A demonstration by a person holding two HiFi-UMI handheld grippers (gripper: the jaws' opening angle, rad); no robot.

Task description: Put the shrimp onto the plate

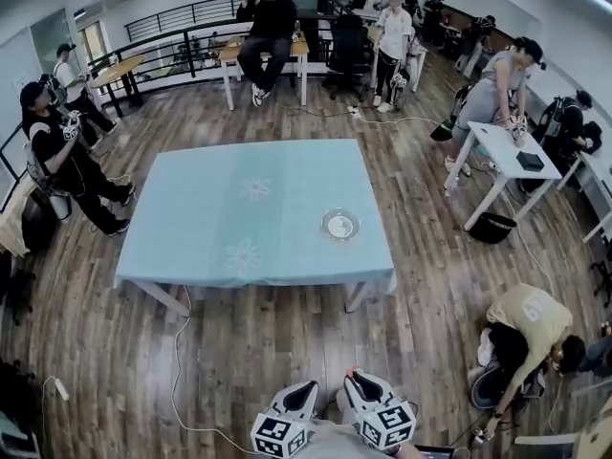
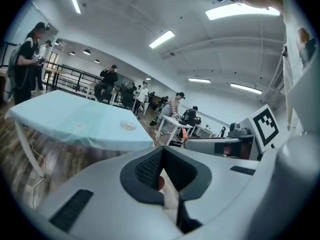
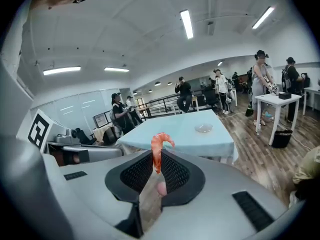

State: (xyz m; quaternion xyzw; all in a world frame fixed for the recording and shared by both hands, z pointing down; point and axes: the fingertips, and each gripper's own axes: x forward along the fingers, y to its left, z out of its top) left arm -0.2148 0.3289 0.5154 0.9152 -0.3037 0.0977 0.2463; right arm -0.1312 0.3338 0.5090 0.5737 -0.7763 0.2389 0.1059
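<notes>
Hanging low and side by side over bare wood-plank floor (image 1: pixel 287 342), both grippers sit well short of the near edge of the table (image 1: pixel 191 228), which is draped in smooth pale-blue cloth. A shallow round plate (image 1: pixel 340 224) lies near its right edge. The right gripper (image 3: pixel 158 160) pinches a curled orange shrimp (image 3: pixel 158 146) between ribbed black pads; the left gripper (image 2: pixel 161 153) has its jaws pressed together.
</notes>
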